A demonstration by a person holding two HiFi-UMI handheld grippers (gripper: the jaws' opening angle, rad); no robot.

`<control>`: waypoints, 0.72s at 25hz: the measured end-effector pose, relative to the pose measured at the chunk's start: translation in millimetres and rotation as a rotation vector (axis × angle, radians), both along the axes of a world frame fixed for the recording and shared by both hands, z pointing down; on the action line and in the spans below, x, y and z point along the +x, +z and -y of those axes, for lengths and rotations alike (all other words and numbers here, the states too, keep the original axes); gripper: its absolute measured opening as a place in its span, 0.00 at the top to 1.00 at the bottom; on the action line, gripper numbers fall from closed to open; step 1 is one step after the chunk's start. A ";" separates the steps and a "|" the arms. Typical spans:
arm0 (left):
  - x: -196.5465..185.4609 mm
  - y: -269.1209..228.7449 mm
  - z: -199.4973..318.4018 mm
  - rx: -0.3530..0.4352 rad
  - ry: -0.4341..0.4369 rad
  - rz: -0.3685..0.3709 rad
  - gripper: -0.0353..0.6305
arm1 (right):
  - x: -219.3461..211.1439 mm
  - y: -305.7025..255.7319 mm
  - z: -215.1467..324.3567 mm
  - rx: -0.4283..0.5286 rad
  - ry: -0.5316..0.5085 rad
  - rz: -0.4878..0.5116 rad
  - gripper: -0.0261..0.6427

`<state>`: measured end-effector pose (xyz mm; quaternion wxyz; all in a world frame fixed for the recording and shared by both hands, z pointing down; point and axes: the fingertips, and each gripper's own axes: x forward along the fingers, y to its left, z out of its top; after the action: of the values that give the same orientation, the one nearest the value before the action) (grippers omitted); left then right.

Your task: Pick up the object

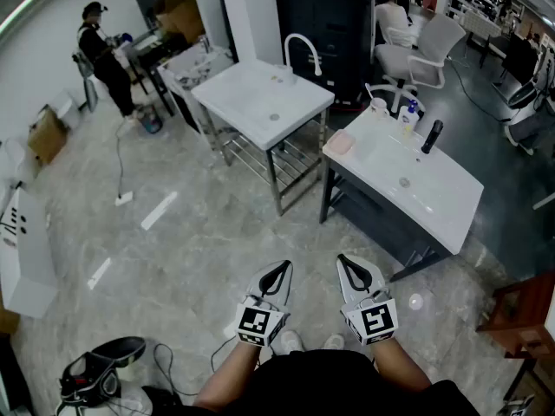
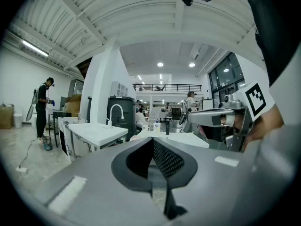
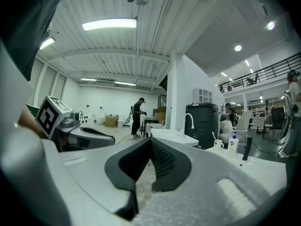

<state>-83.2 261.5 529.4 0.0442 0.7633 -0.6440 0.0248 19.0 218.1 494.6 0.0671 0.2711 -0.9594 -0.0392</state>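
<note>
My left gripper [image 1: 278, 269] and right gripper [image 1: 350, 262] are held side by side low over the grey floor, close to my body. Both are shut with nothing between the jaws, as the left gripper view [image 2: 152, 141] and the right gripper view [image 3: 150, 142] also show. Ahead on the right stands a white vanity sink [image 1: 434, 199] bearing a pink soap dish [image 1: 340, 143], a white cup [image 1: 378, 107], a pump bottle [image 1: 409, 114] and a black tap [image 1: 431, 136]. Both grippers are well short of it.
A second white basin [image 1: 251, 102] on a metal frame, with a white tap [image 1: 303, 52], stands ahead on the left. A person [image 1: 102, 56] works at the far left. An office chair [image 1: 425, 55], a wooden stand [image 1: 523, 315] and black gear [image 1: 104, 367] on the floor are nearby.
</note>
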 end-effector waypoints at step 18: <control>-22.5 1.8 -2.8 -0.004 0.069 0.000 0.92 | -19.8 -2.2 3.9 -0.038 0.059 0.059 0.96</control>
<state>-105.6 264.3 531.2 0.0449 0.7849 -0.6174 0.0274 -0.9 214.2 492.5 0.0452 0.2991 -0.9531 -0.0109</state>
